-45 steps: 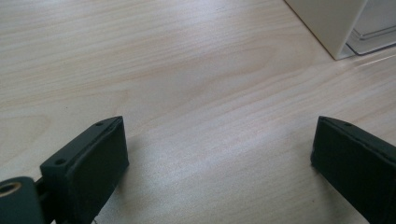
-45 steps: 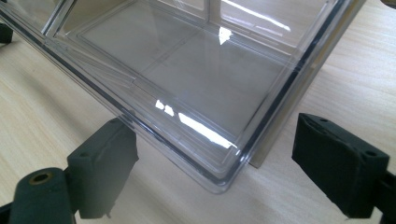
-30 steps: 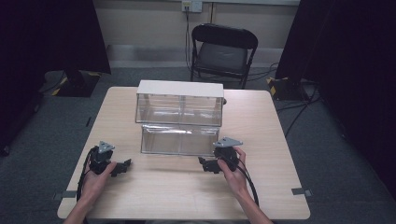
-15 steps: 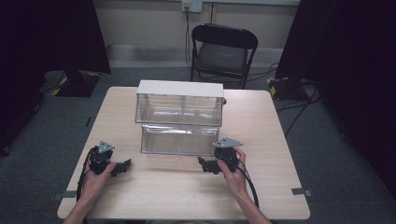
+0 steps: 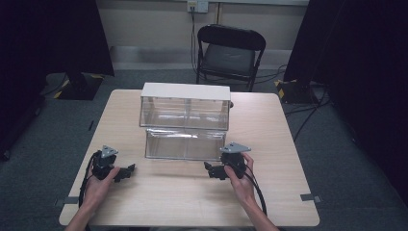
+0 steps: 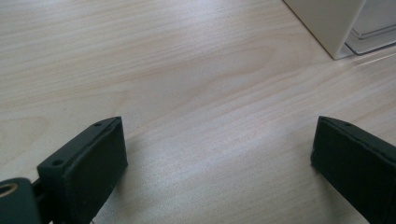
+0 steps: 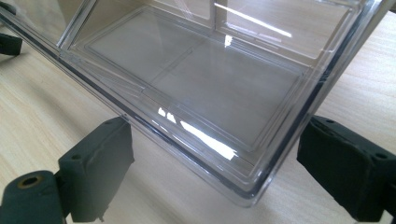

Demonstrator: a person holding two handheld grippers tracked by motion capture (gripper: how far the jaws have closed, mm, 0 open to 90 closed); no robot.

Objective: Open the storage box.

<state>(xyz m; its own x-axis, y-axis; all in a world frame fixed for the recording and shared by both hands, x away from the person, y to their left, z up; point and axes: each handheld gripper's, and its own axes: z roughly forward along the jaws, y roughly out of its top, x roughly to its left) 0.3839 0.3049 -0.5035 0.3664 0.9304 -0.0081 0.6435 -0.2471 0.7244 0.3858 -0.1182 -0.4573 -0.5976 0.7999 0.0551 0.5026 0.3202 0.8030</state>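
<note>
Currently: both grippers released, clear drawer pulled out of its case

High view. A wooden desk carries a clear case with a white top near its middle. A clear plastic drawer sits just in front of the case, on the person's side, and appears drawn out of its lower level. It looks empty.

Right gripper: held in the person's right hand, resting on the desk just in front of the drawer's right end. In the right gripper view the fingers are spread wide, one to either side of the drawer's near corner. The clear rim lies between them; neither finger is seen pressing on it. Released, grasping nothing.

Left gripper: held in the left hand, low over the desk near its left front, apart from the drawer. In the left gripper view the fingers are wide apart over bare wood, nothing between them. A white corner of the case and a clear edge show at the upper right of that view.

Background: a black folding chair stands beyond the far edge of the desk.
</note>
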